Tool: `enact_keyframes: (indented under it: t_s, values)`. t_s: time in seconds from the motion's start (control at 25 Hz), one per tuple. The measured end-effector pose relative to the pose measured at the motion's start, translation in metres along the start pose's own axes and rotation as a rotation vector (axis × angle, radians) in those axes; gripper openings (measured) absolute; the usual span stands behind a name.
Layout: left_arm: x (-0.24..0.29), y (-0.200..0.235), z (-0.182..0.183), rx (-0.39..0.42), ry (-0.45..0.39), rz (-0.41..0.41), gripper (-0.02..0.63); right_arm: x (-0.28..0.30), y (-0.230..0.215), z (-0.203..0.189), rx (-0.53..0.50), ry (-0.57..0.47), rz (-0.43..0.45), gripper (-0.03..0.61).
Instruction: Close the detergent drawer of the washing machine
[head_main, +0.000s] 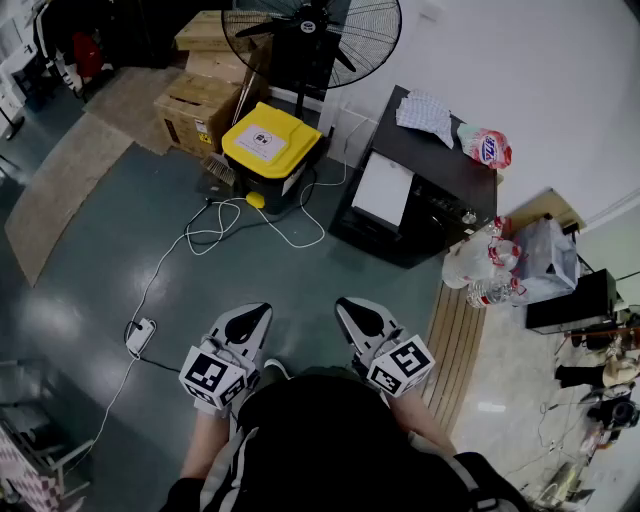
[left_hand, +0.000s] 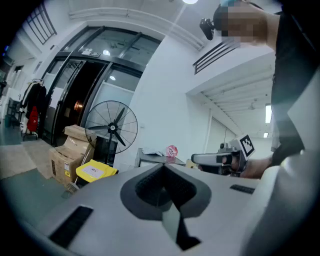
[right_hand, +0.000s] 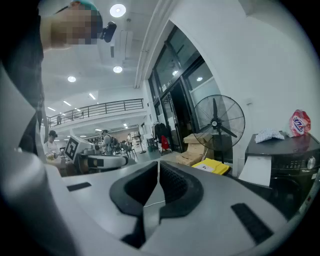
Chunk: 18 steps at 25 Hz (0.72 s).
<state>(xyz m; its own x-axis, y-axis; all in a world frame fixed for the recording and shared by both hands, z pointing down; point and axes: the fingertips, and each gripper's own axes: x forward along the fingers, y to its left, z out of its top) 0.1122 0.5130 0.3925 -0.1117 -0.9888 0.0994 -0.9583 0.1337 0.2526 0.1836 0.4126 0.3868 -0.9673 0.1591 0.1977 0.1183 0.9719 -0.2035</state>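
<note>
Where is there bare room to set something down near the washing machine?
The washing machine top is bare between the cloth, the detergent bag and the white panel. The floor is open left of the white cable. Crowded: bottles and bags right of the machine, yellow-lidded bin left.

I stand in a large workshop or lab hall, not a home. Head view: a painted grey-blue floor (head_main: 80, 300) with a loose white cable (head_main: 205, 238) at centre. Cardboard boxes (head_main: 195, 100) lie at upper left, with a yellow-lidded bin (head_main: 270, 140) and a pedestal fan (head_main: 320, 30) at top centre. A black washer (head_main: 440, 160) stands against the white wall at upper right. Right gripper view: tall glass doors (right_hand: 177, 95) at centre, a railed mezzanine (right_hand: 95, 106) and ceiling lights (right_hand: 118, 10) at upper left, people (right_hand: 106, 139) at left.
</note>
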Motion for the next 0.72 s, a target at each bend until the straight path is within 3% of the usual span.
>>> enact_keyframes:
  t_s: [0.32, 0.72]
  values:
    - [-0.022, 0.027, -0.016, -0.027, 0.007, -0.010, 0.011, 0.024, 0.008, -0.005, 0.105, -0.028, -0.023, 0.027]
    - [0.007, 0.062, -0.036, -0.056, 0.057, 0.039, 0.011, 0.054, -0.045, -0.021, 0.164, -0.006, -0.044, 0.028]
